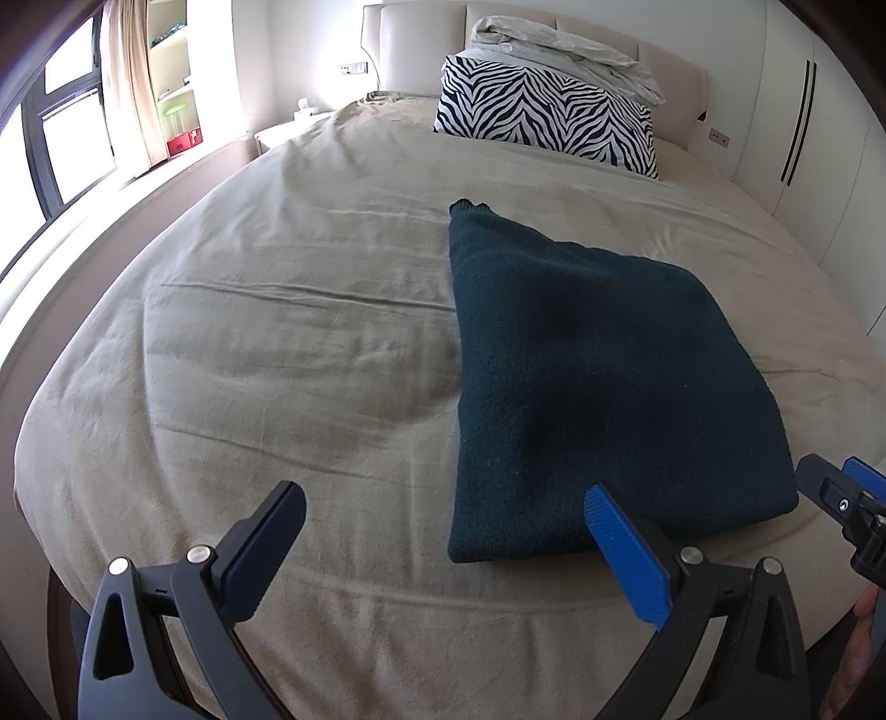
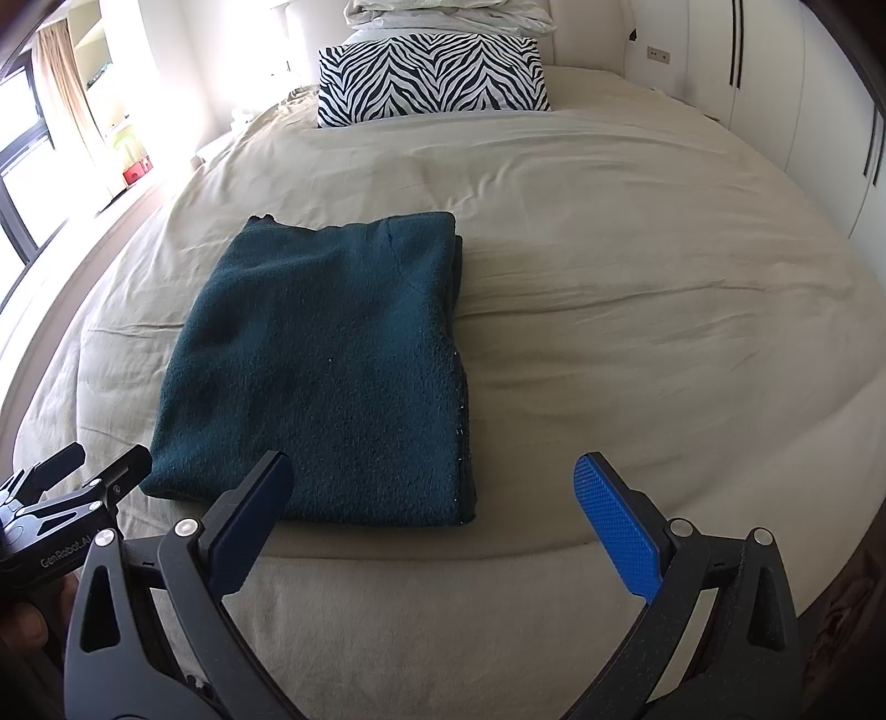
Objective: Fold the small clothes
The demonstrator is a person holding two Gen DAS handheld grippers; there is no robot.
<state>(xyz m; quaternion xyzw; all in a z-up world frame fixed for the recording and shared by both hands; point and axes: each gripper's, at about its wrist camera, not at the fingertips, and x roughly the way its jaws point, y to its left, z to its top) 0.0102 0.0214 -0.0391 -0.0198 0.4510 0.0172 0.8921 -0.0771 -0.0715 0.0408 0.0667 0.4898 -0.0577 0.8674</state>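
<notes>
A dark teal knitted garment lies folded into a rectangle on the beige bed cover, near the bed's front edge. My left gripper is open above the cover just in front of the garment's near left corner, nothing between its fingers. My right gripper is open too, hovering over the garment's near right corner, holding nothing. Each gripper shows at the edge of the other's view: the right gripper and the left gripper.
A zebra-striped pillow with pale folded bedding on top sits at the headboard. Window and curtain stand at the left, white wardrobe doors at the right. A hand shows at the lower right.
</notes>
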